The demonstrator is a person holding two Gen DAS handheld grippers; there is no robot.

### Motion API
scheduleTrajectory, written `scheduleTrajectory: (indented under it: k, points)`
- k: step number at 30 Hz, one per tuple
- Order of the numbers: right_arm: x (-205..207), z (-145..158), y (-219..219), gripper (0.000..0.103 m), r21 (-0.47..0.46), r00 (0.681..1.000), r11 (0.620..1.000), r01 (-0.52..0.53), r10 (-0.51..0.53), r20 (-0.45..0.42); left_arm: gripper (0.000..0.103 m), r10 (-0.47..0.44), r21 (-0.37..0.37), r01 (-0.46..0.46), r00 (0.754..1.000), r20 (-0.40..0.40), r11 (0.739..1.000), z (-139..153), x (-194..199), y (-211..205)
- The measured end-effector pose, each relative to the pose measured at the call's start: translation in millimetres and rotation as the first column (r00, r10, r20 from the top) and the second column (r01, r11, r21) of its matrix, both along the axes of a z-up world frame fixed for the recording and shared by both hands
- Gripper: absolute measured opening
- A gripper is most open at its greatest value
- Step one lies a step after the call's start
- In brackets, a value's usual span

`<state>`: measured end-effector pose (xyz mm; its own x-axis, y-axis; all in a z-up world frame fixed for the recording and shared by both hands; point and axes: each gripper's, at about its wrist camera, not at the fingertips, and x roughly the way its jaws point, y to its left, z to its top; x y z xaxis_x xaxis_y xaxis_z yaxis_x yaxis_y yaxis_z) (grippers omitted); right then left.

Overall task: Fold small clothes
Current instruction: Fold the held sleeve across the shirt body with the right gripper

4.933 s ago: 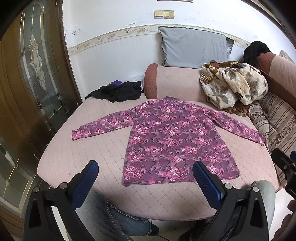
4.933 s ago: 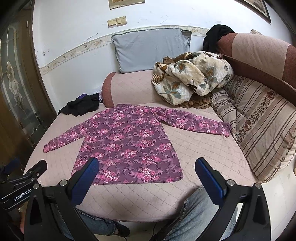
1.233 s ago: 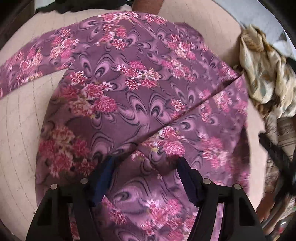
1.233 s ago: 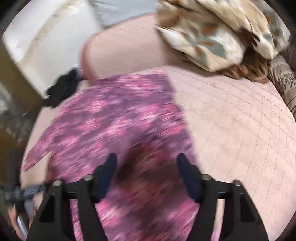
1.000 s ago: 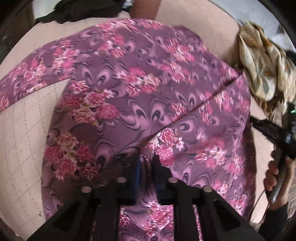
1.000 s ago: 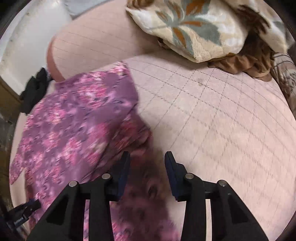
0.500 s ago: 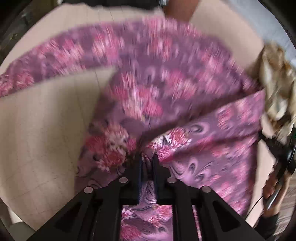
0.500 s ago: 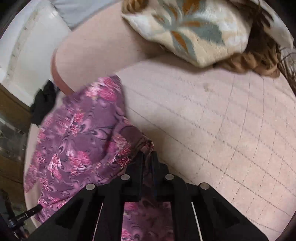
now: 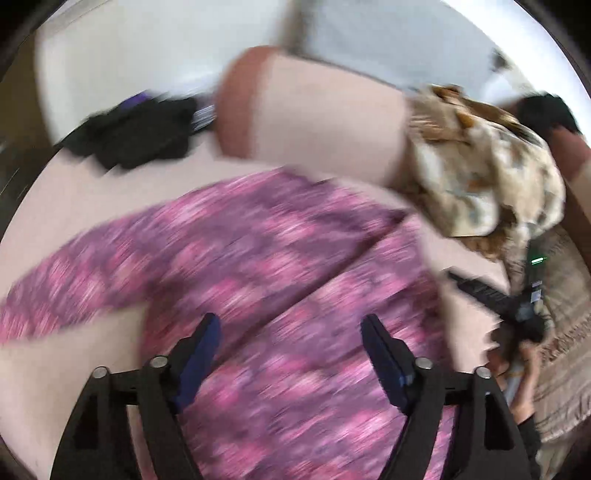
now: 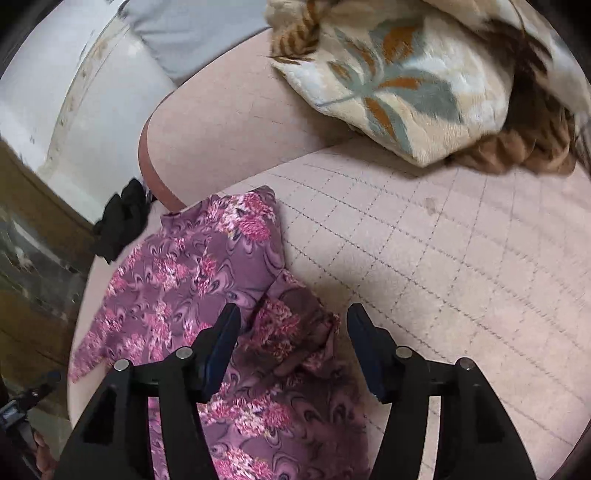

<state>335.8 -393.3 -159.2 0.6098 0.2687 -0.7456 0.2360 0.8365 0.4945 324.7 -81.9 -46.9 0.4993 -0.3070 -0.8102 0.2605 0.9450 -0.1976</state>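
A purple floral long-sleeved top lies on the pink quilted bed. Its right side is folded over the body, and the left sleeve stretches out to the left. The left wrist view is motion-blurred. My left gripper is open and empty above the lower part of the top. In the right wrist view the top lies at lower left, with a bunched fold between the jaws. My right gripper is open just above that fold.
A floral blanket is heaped at the back right on the pink bolster. A black garment lies at the back left. A grey pillow leans on the wall. Bare quilt extends to the right.
Both grippers were shut on the top's fabric half a second ago and have now opened and let it go. The left gripper has lifted and tilted up quickly.
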Motion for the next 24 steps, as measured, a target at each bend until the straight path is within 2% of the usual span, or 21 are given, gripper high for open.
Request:
scheduleTrajectory:
  k: [1, 3, 5, 8, 9, 11, 14, 15, 17, 18, 19, 21, 24]
  points:
    - [0, -4, 2, 0.057, 0.014, 1.0, 1.0, 0.003, -0.003, -0.005, 0.096, -0.064, -0.012, 0.064, 0.998, 0.01, 0.998, 3, 15, -25]
    - [5, -6, -7, 0.054, 0.023, 1.0, 1.0, 0.0, 0.0, -0.021, 0.096, -0.128, 0.005, 0.128, 0.992, 0.006, 0.992, -1, 44, -66]
    - [7, -8, -13, 0.053, 0.041, 0.999, 0.999, -0.018, 0.02, -0.027, 0.096, -0.208, 0.052, 0.212, 0.976, -0.063, 0.976, -19, 83, -121]
    - [11, -21, -19, 0.052, 0.076, 0.999, 0.997, -0.009, 0.012, -0.047, 0.092, -0.267, 0.093, 0.28, 0.954, -0.134, 0.955, -44, 115, -174]
    - [13, -26, -20, 0.046, 0.087, 0.998, 0.996, -0.007, 0.013, -0.058, 0.092, -0.276, 0.115, 0.293, 0.951, -0.143, 0.949, -53, 125, -187]
    - [18, -37, -18, 0.04, 0.141, 0.997, 0.99, -0.021, 0.032, -0.076, 0.089, -0.257, 0.136, 0.282, 0.95, -0.175, 0.95, -69, 141, -204]
    - [22, -43, -10, 0.038, 0.125, 0.992, 0.992, -0.03, 0.045, -0.12, 0.087, -0.202, 0.09, 0.229, 0.949, -0.242, 0.969, -87, 162, -213]
    - [22, -43, -9, 0.028, 0.117, 0.991, 0.993, -0.032, 0.047, -0.124, 0.082, -0.191, 0.076, 0.216, 0.947, -0.257, 0.973, -91, 167, -213]
    - [24, -45, -6, 0.018, 0.127, 0.989, 0.992, -0.024, 0.042, -0.143, 0.05, -0.164, 0.061, 0.191, 0.938, -0.307, 0.98, -102, 176, -216]
    - [24, -44, -5, 0.016, 0.128, 0.988, 0.992, -0.023, 0.042, -0.145, 0.024, -0.154, 0.075, 0.187, 0.935, -0.32, 0.979, -106, 178, -218]
    - [24, -41, -3, 0.015, 0.124, 0.989, 0.992, -0.027, 0.044, -0.139, 0.013, -0.134, 0.094, 0.174, 0.934, -0.331, 0.98, -109, 180, -218]
    - [23, -34, -3, 0.013, 0.124, 0.99, 0.992, -0.033, 0.049, -0.131, 0.003, -0.131, 0.063, 0.157, 0.945, -0.299, 0.986, -98, 182, -213]
    - [19, -18, -8, 0.012, 0.101, 0.993, 0.994, -0.029, 0.041, -0.115, 0.002, -0.104, 0.006, 0.109, 0.969, -0.225, 0.994, -73, 191, -198]
